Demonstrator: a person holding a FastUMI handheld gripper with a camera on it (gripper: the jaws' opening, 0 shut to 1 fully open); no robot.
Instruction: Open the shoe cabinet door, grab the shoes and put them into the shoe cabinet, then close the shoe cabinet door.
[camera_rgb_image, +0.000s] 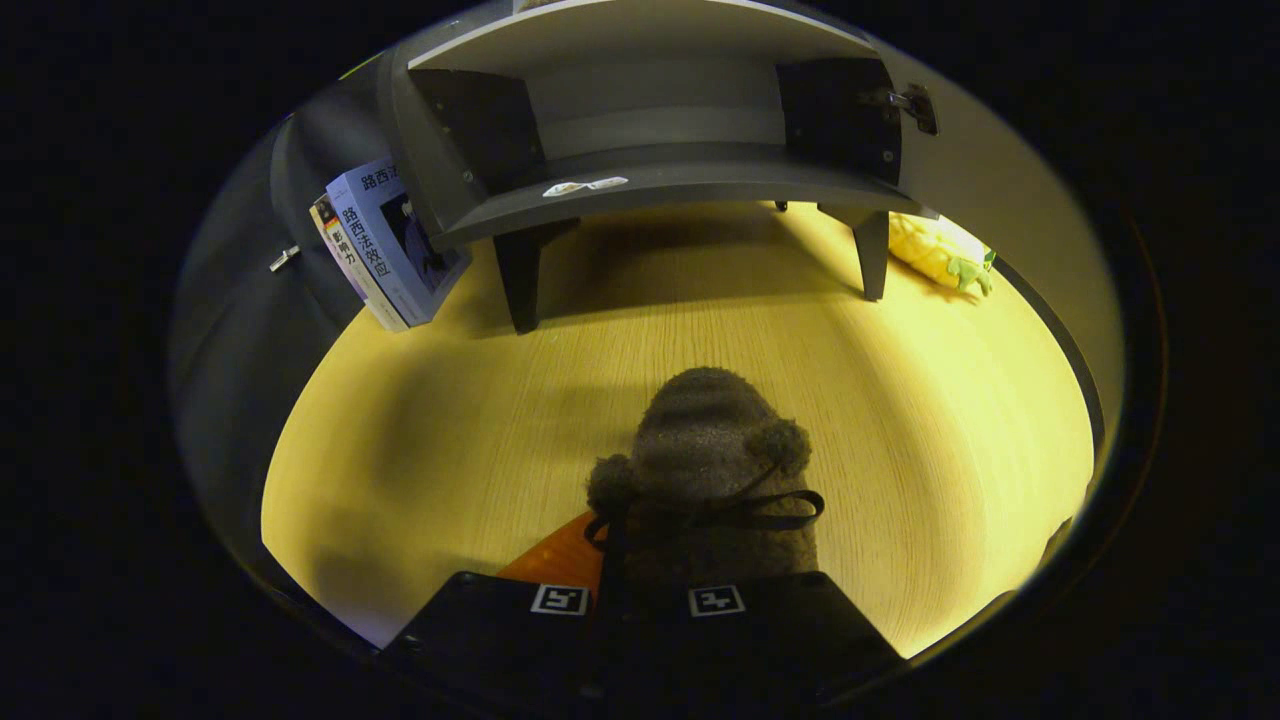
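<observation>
So the door part looks done: the cabinet (640, 130) is standing open, its door (330, 200) swung off to the left, and the shelf inside looks bare as far as I can see. There's a hinge on the right inner wall and a couple of stickers on the front lip of the bottom shelf.

The shoe (705, 470), a fuzzy brown slipper with pom-poms and a black lace bow, sits right between the fingers of the gripper (640, 600). The two fingers are drawn in close on its heel end and it looks clamped on it, though the actual contact is hidden under the fluff. Can't tell if it's lifted off the desk (420, 440) or just resting on it. Something orange pokes out by the left finger; no idea what.

The shoe is well short of the cabinet, with open desk between them. Books (385, 250) lean by the left leg and a yellow plush toy (940, 252) lies off to the right.

Left to do, I'd say: carry the shoe in, let go, shut the door. Roughly a third done.
</observation>
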